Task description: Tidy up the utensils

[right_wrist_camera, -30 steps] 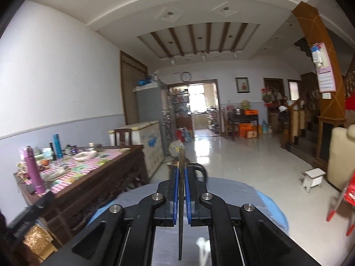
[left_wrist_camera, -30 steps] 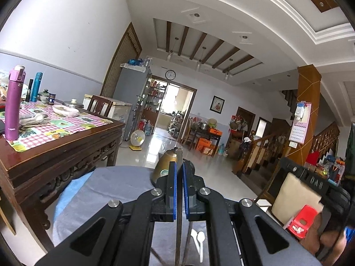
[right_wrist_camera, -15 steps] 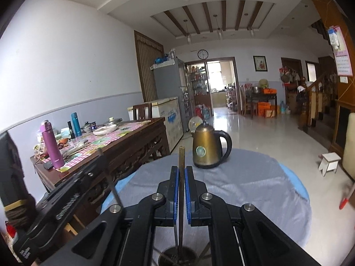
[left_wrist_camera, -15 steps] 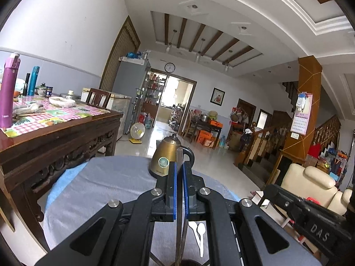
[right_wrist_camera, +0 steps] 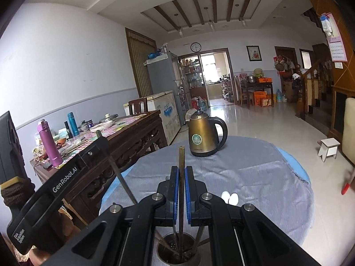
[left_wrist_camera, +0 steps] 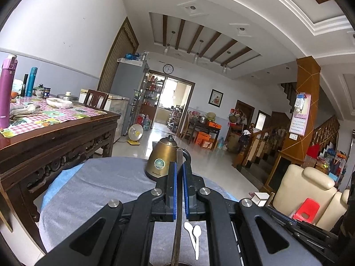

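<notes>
My left gripper [left_wrist_camera: 179, 173] is shut on a dark chopstick [left_wrist_camera: 177, 232] held upright over the grey-clothed round table [left_wrist_camera: 106, 181]. My right gripper [right_wrist_camera: 182, 175] is shut on a brown chopstick [right_wrist_camera: 182, 161] whose lower end reaches into a metal utensil holder [right_wrist_camera: 177, 250] with several sticks in it. The left gripper's body [right_wrist_camera: 62, 184] and its chopstick [right_wrist_camera: 121, 177] show at the left of the right wrist view, slanting toward the holder. Two white plastic spoons [left_wrist_camera: 194, 232] lie on the cloth; they also show in the right wrist view [right_wrist_camera: 230, 198].
A brass-coloured electric kettle [right_wrist_camera: 203, 135] stands at the table's far side. A dark carved wooden table [left_wrist_camera: 55, 133] with bottles and dishes is to the left. A cream armchair [left_wrist_camera: 308, 188] and a red stool [left_wrist_camera: 307, 208] are at the right.
Both grippers have come down toward the table and tilted forward. The utensil holder has come into the right wrist view, with the right chopstick's end now in it.
</notes>
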